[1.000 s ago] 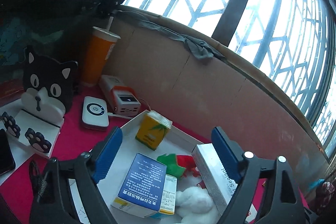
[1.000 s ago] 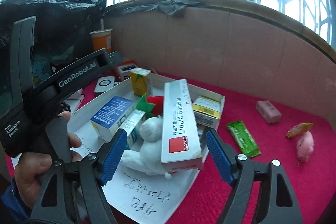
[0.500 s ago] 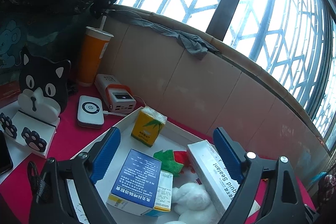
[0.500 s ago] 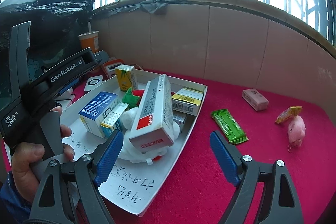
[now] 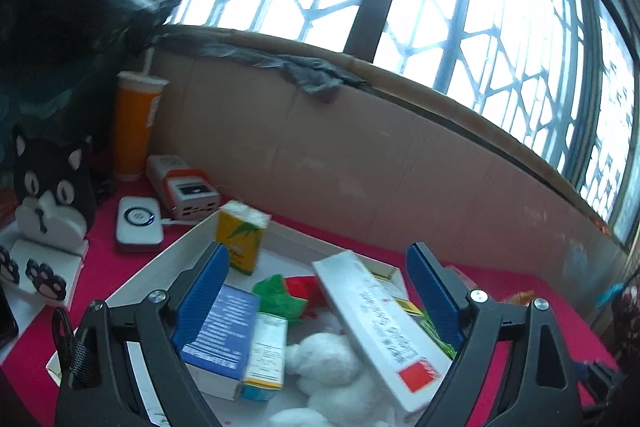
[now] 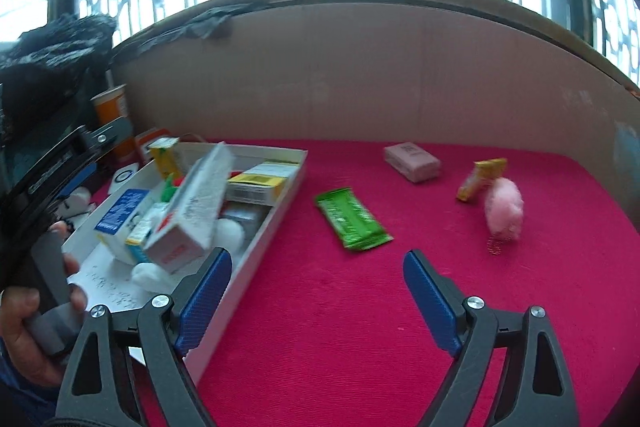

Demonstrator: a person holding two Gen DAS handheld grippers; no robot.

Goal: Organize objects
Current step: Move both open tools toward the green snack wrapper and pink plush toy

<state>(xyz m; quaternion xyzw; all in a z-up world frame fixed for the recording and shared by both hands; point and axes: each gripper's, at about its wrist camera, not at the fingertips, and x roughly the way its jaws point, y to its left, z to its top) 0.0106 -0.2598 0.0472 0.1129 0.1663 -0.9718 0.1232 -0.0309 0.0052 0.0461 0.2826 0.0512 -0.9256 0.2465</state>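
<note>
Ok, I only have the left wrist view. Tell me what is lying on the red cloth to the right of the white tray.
Observer: A green wrapped bar lies flat on the cloth, nearest the white tray, not touching it.
Operator: Go on, list what is further out.
Observer: A pink rectangular block sits near the cardboard wall, apart from everything else.
Operator: And the far right, describe it.
Observer: A pink fluffy toy with a small chain lies beside a yellow packet; they look to be touching.
Operator: Report the right gripper.
Observer: The right gripper is open over bare cloth, its jaws just having opened wider, nothing between them.
</note>
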